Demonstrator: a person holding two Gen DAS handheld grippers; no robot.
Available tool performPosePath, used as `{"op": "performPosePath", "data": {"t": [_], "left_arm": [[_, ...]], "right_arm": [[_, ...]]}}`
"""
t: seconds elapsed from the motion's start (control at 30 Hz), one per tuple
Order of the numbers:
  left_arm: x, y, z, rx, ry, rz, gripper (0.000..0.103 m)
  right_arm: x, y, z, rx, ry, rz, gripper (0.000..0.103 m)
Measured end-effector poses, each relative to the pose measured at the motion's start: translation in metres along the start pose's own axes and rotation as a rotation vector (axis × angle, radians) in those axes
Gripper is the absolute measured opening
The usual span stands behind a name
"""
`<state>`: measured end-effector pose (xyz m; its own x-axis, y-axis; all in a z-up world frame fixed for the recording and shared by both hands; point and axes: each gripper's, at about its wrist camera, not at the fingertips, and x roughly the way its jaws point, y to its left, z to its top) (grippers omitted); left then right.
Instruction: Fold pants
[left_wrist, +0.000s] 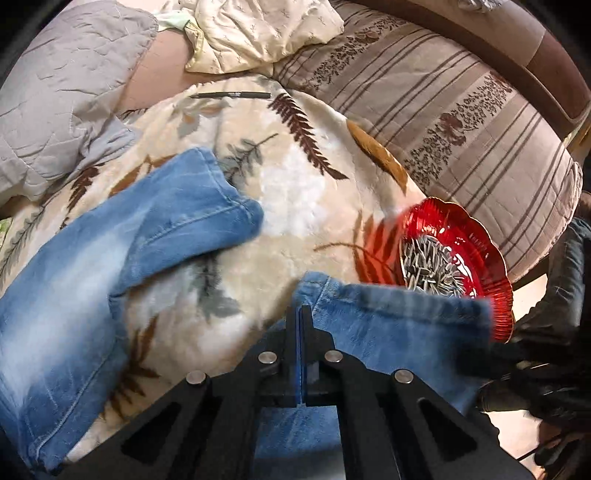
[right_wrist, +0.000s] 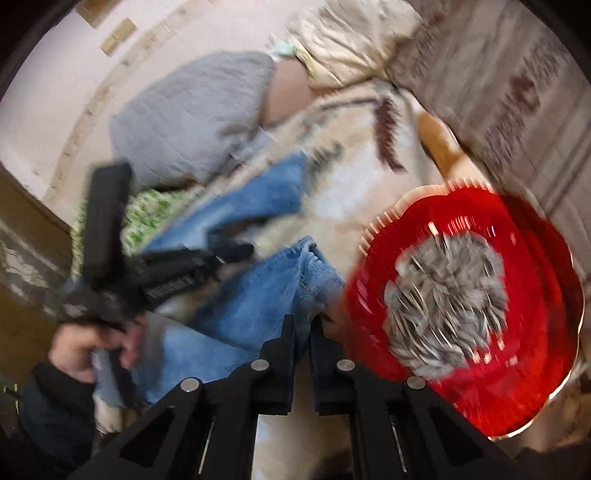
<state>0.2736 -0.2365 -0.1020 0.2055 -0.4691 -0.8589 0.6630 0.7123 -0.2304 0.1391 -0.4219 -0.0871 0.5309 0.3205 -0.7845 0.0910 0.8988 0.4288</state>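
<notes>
1. Left gripper (left_wrist: 302, 314) has its jaws pressed together on the hem of the pants (left_wrist: 388, 317), pinching one corner of a blue denim leg end, just beside the red plate (left_wrist: 480, 236).
2. Right gripper (right_wrist: 303, 325) is likewise clamped on denim; in its own blurred view the fabric bunches up between the two black fingers, with the red plate touching or nearly touching the fabric's right side.
3. Between both grippers the pinched hem edge stretches as a band, its far end overlapping the near rim of the red plate in the left wrist view.
4. Away from the red plate, the other pant leg lies flat on the leaf-patterned blanket (left_wrist: 295, 192), its hem pointing toward the grey quilted pillow (left_wrist: 66, 92).
5. Sunflower seeds (left_wrist: 432, 269) are heaped in the red plate.
6. In the right wrist view, a hand (right_wrist: 85, 350) grips the handle of the left gripper, on the far side of the pants from the red plate.
7. Beyond the red plate a striped brown cushion (left_wrist: 461, 122) stands.
</notes>
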Motion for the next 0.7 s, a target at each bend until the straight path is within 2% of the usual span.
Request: {"op": "performPosePath", "data": {"t": [0.07, 0.1, 0.13, 0.2, 0.27, 0.33, 0.4, 0.43, 0.47, 0.5, 0.53, 0.63, 0.7], "left_arm": [[-0.002, -0.001, 0.001, 0.011, 0.005, -0.001, 0.001], [-0.003, -0.001, 0.001, 0.018, 0.013, 0.007, 0.014], [-0.003, 0.000, 0.002, 0.024, 0.023, 0.018, 0.050], [0.002, 0.001, 0.005, 0.021, 0.046, 0.044, 0.097], [0.009, -0.002, 0.008, 0.050, 0.052, 0.051, 0.097], [0.019, -0.006, 0.009, 0.096, 0.083, 0.090, 0.097], [0.038, -0.006, 0.008, 0.123, 0.156, 0.129, 0.097], [0.045, -0.005, 0.007, 0.125, 0.185, 0.132, 0.089], [0.049, -0.005, 0.005, 0.128, 0.196, 0.125, 0.077], [0.052, -0.005, 0.003, 0.137, 0.195, 0.153, 0.047], [0.053, -0.004, 0.003, 0.143, 0.197, 0.199, 0.031], [0.046, 0.001, 0.006, 0.140, 0.178, 0.193, 0.022], [0.036, -0.001, 0.012, 0.147, 0.161, 0.210, 0.022]], "right_arm": [[0.005, -0.005, -0.006, 0.026, 0.014, -0.002, 0.010], [0.006, -0.007, -0.008, 0.043, 0.018, -0.010, 0.011], [0.006, -0.008, -0.009, 0.045, 0.023, -0.020, 0.012], [0.006, -0.008, -0.008, 0.041, 0.021, -0.038, 0.014], [0.008, -0.010, -0.008, 0.032, 0.026, -0.052, 0.014], [0.011, -0.010, -0.009, 0.035, 0.029, -0.056, 0.014], [0.012, -0.012, -0.010, 0.046, 0.034, -0.057, 0.014], [0.014, -0.012, -0.010, 0.046, 0.033, -0.057, 0.014], [0.015, -0.012, -0.010, 0.046, 0.032, -0.059, 0.014], [0.016, -0.013, -0.011, 0.043, 0.031, -0.059, 0.014], [0.016, -0.012, -0.011, 0.036, 0.025, -0.057, 0.014], [0.010, -0.006, -0.012, -0.012, -0.018, -0.074, 0.013], [-0.002, 0.001, -0.012, -0.050, -0.081, -0.111, 0.012]]}}
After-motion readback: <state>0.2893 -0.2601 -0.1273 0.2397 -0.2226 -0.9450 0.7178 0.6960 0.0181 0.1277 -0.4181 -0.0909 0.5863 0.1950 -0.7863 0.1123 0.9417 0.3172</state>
